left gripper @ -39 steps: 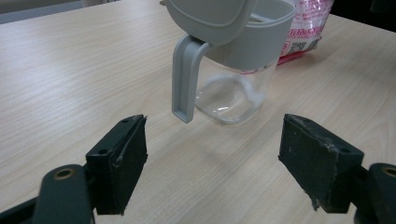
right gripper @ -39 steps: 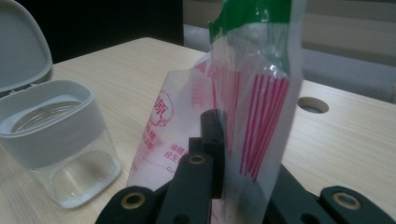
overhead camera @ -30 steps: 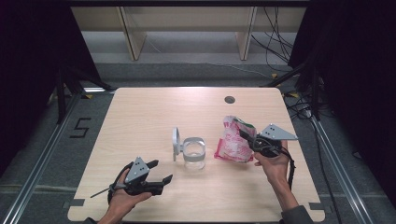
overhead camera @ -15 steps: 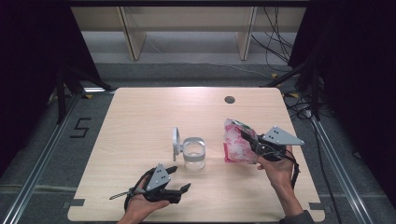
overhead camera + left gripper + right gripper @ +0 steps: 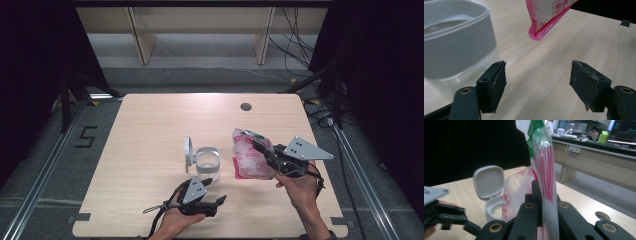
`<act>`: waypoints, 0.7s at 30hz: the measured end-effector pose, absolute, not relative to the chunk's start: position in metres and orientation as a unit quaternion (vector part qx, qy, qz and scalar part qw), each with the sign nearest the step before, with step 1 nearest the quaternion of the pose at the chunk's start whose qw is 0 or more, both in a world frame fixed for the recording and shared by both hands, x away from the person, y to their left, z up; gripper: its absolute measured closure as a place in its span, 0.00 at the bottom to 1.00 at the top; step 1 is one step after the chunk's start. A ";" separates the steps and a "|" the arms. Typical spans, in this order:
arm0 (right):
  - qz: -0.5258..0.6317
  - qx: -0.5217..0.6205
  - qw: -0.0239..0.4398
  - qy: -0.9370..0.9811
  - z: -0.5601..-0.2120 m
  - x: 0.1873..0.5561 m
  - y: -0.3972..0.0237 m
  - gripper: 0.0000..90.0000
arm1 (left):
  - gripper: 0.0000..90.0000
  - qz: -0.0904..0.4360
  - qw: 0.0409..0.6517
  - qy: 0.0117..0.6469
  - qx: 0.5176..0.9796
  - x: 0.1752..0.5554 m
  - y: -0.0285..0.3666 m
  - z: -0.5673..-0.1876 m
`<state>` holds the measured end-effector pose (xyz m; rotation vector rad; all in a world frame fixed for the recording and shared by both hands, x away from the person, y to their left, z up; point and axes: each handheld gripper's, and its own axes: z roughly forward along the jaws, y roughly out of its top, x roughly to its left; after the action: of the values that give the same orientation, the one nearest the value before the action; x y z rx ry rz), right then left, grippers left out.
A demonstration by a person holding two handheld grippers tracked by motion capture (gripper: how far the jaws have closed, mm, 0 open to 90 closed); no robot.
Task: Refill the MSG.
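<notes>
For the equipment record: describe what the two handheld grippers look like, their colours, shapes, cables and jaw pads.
Both are black two-jaw tools. The left gripper and right gripper each carry a grey three-cornered plate with small holes on top. A black cable trails from each. The left one's pads are black rectangular blocks, scuffed at the edges, on arms with brass-ringed pivot holes. Forearms are bare; no sleeves visible.

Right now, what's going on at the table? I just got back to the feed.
A person works two handheld grippers. The right gripper is clamped on a pink and white bag, holding it beside the clear jar, whose flip lid stands open. The left gripper sits low near the front of the jar; its jaws have just been closing a little but stand apart with nothing between them. Nothing is pouring yet.
</notes>
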<state>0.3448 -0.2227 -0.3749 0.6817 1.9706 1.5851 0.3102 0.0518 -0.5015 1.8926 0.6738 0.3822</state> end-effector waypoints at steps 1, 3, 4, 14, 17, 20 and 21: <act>0.588 0.249 0.255 0.726 -0.374 0.343 -0.221 1.00 | 0.33 0.166 0.522 0.282 0.788 0.311 0.049 -0.502; 0.595 0.243 0.250 0.724 -0.371 0.341 -0.217 1.00 | 0.34 0.161 0.525 0.275 0.789 0.313 0.044 -0.503; 0.597 0.241 0.247 0.724 -0.371 0.340 -0.216 1.00 | 0.35 0.163 0.523 0.272 0.791 0.314 0.041 -0.503; 0.606 0.215 0.228 0.731 -0.365 0.332 -0.200 1.00 | 0.49 0.195 0.529 0.261 0.784 0.320 0.024 -0.507; 0.609 0.216 0.230 0.728 -0.367 0.332 -0.196 1.00 | 0.57 0.206 0.527 0.251 0.785 0.320 0.023 -0.506; 0.607 0.202 0.232 0.733 -0.366 0.332 -0.193 1.00 | 0.65 0.208 0.526 0.246 0.787 0.319 0.022 -0.506; 0.607 0.207 0.222 0.734 -0.366 0.331 -0.191 1.00 | 0.68 0.212 0.523 0.244 0.789 0.320 0.023 -0.506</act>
<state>0.3308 -0.1908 -0.3659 0.5714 2.0283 1.6782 0.3197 0.0227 -0.5055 1.8881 0.5841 0.5068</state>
